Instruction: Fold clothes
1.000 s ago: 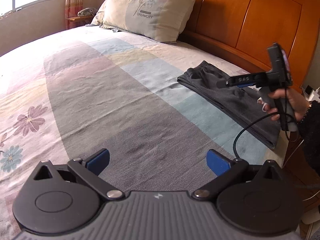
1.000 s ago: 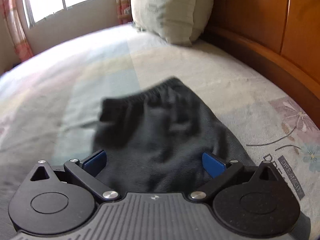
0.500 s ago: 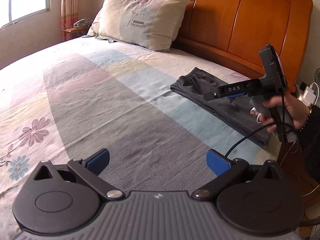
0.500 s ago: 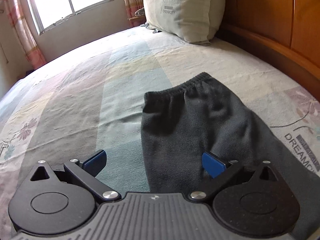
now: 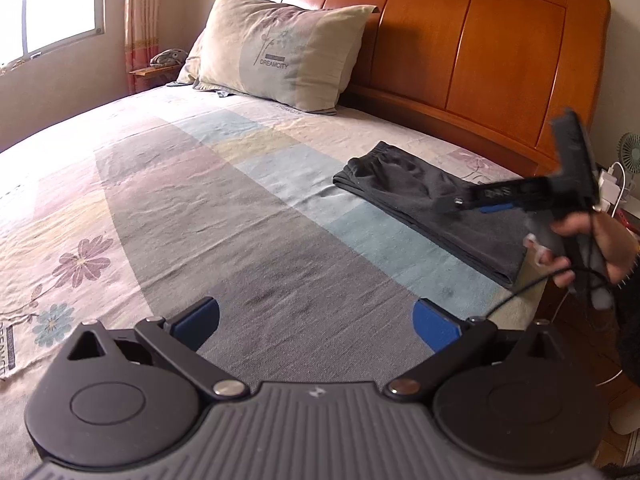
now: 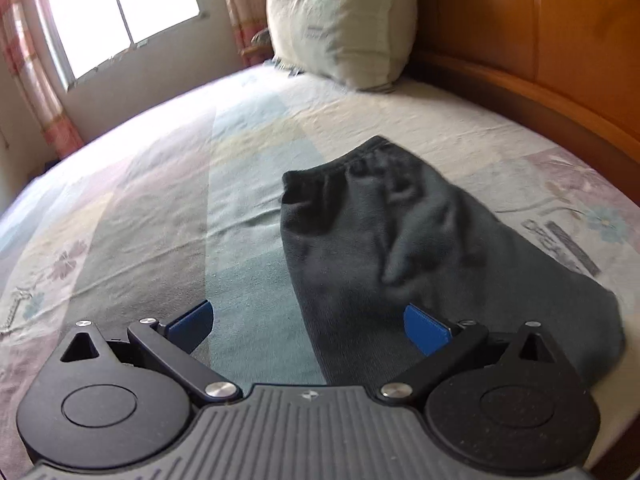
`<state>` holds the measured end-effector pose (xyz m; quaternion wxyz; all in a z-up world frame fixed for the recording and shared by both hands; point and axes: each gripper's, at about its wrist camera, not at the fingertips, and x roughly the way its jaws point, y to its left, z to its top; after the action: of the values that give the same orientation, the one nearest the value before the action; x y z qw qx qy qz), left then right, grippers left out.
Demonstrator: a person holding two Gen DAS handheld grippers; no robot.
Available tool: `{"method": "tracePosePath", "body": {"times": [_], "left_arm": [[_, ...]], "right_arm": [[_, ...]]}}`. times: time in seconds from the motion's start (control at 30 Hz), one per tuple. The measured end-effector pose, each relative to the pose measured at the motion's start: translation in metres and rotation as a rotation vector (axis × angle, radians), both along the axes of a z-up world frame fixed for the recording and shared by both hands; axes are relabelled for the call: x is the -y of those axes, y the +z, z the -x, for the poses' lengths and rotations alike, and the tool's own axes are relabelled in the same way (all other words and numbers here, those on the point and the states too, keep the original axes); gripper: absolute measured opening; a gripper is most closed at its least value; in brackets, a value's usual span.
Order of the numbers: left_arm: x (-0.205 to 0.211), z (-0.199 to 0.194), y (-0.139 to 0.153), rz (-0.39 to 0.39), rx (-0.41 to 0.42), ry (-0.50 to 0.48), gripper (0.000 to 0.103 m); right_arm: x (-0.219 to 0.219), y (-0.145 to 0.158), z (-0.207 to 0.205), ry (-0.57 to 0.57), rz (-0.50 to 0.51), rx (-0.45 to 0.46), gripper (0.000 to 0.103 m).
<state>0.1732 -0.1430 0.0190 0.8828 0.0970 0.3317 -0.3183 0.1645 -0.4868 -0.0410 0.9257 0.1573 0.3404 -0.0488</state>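
Note:
Dark grey trousers (image 5: 424, 204) lie folded flat on the bed near the headboard, waistband toward the pillow; the right wrist view shows the same trousers (image 6: 400, 248) close ahead. My left gripper (image 5: 316, 322) is open over the bare sheet, well to the left of the trousers, nothing between its blue pads. My right gripper (image 6: 308, 326) is open just above the near end of the trousers, holding nothing. From the left wrist view the right gripper (image 5: 452, 202) appears blurred over the trousers, held by a hand (image 5: 596, 240).
A patterned sheet (image 5: 168, 216) covers the bed. A pillow (image 5: 276, 52) leans on the wooden headboard (image 5: 480, 48). A black cable (image 5: 520, 292) hangs from the right gripper. A window (image 6: 120, 12) and curtain are at the far left. A small fan (image 5: 630, 152) stands beyond the bed's right edge.
Both grippers have drawn back and up from the bed, staying open. The right gripper has shifted right, away from the trousers' waistband. The trousers lie as before.

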Motion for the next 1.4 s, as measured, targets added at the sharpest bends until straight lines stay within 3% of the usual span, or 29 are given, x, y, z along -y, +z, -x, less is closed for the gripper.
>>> {"method": "tracePosePath", "body": {"times": [0.2,0.37,0.53,0.67,0.8,1.0,1.23,1.3,1.4], "left_arm": [[0.002,0.007,-0.012,-0.017,-0.008,-0.003,0.102],[0.005,0.017,-0.014,-0.037,0.02,-0.008,0.102],[0.005,0.025,-0.012,-0.048,0.05,-0.016,0.102],[0.002,0.026,-0.009,-0.019,0.056,-0.016,0.102],[-0.002,0.026,-0.007,-0.018,0.068,0.009,0.102],[-0.006,0.027,-0.007,-0.023,0.084,0.041,0.102],[-0.003,0.021,-0.012,-0.023,0.056,0.056,0.102],[-0.001,0.022,-0.013,-0.027,0.054,0.049,0.102],[0.001,0.024,-0.014,-0.033,0.054,0.032,0.102]], "right_arm": [[-0.008,-0.036,0.05,-0.059,-0.033,-0.056,0.103],[-0.022,-0.024,0.071,-0.01,-0.04,0.028,0.103],[-0.025,-0.027,0.068,0.002,-0.02,-0.008,0.103],[-0.008,-0.007,0.069,-0.026,0.015,0.077,0.103],[0.025,-0.008,0.057,-0.095,0.068,0.122,0.103],[0.079,-0.038,0.038,-0.207,0.008,0.034,0.103],[0.079,-0.026,0.046,-0.179,0.036,0.112,0.103],[0.087,-0.038,0.036,-0.205,0.005,0.024,0.103],[0.074,-0.03,0.046,-0.208,-0.01,0.023,0.103]]}}
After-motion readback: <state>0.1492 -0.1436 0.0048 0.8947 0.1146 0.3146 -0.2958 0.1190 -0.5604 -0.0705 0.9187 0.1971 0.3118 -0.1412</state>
